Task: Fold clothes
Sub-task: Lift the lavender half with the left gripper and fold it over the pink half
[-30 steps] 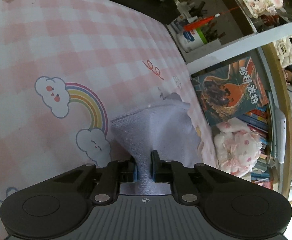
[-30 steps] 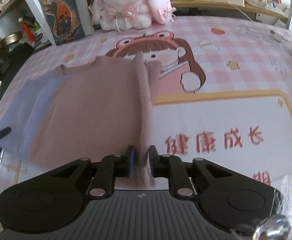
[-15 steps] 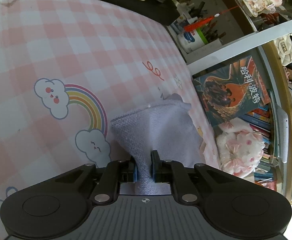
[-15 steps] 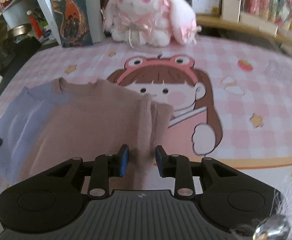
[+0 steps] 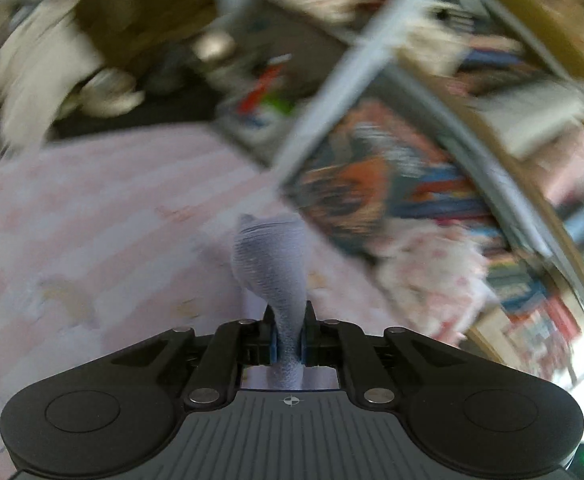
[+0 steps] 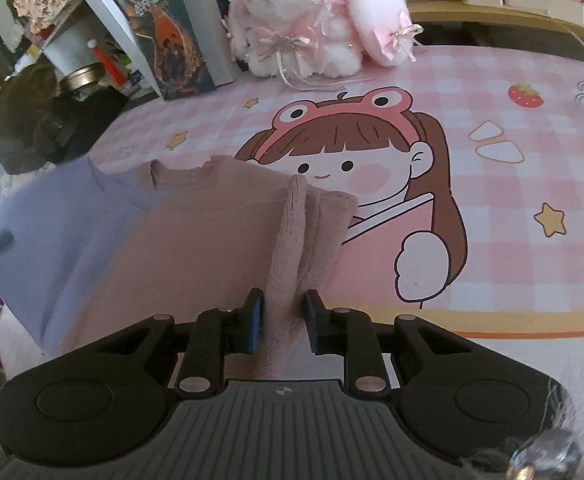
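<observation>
A pink checked tablecloth (image 6: 531, 64) with a cartoon girl print covers the table. Behind it stand white shelves (image 6: 104, 24), books and a plush rabbit (image 6: 315, 20) in daylight.

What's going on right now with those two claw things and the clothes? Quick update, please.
Left tool shut on lilac garment, view blurred. Right tool open, pink sweater fold between jaws. Plush bunny beyond, clear of the fold.
</observation>
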Demonstrator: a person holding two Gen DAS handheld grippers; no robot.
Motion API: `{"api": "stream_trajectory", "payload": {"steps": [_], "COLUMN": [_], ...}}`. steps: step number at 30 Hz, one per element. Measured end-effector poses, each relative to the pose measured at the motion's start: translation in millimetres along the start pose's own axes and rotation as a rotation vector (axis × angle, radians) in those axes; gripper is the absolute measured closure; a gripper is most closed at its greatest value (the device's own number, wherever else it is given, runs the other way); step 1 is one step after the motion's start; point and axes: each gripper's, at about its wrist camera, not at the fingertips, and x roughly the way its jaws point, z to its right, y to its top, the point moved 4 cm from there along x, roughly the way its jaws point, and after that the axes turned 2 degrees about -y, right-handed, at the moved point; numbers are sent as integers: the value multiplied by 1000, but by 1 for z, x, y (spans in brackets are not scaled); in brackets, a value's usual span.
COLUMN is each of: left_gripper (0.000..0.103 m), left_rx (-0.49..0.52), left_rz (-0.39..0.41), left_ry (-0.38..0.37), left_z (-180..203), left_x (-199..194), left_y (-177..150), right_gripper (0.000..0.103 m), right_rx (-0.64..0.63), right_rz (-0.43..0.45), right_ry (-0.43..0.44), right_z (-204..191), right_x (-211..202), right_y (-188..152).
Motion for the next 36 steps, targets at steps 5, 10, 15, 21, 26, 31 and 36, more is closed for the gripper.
{"api": "stream_trajectory", "payload": {"steps": [5,10,15,21,26,31,36], "left_gripper": [94,93,85,84,90,92,87], "left_rx": [306,795,1093,925,393,130,480], "left_rz": [30,-151,-203,-194,-155,-2,-151], "left_ry": [-64,-41,92,101,13,-22,-7], "left_z": [93,163,180,172,147,127,162], "left_x": [-14,2,18,8,-8,-28,-16], "left_y": [-13,-114,-184,-159,-106,-73,-109], "right_gripper": [82,82,82,82,81,81,81], "right_rx": [-12,-32,-28,-23,14,24,29], "right_rz": [-12,-30,-51,-60,-66,-60,-58], "right_ry": [56,100,130,145,162,175,174], "right_z": [8,13,18,20,25,28,28], "right_x": [0,1,2,3,4,1,1], "right_y": [1,2,4,6,5,1,1]}}
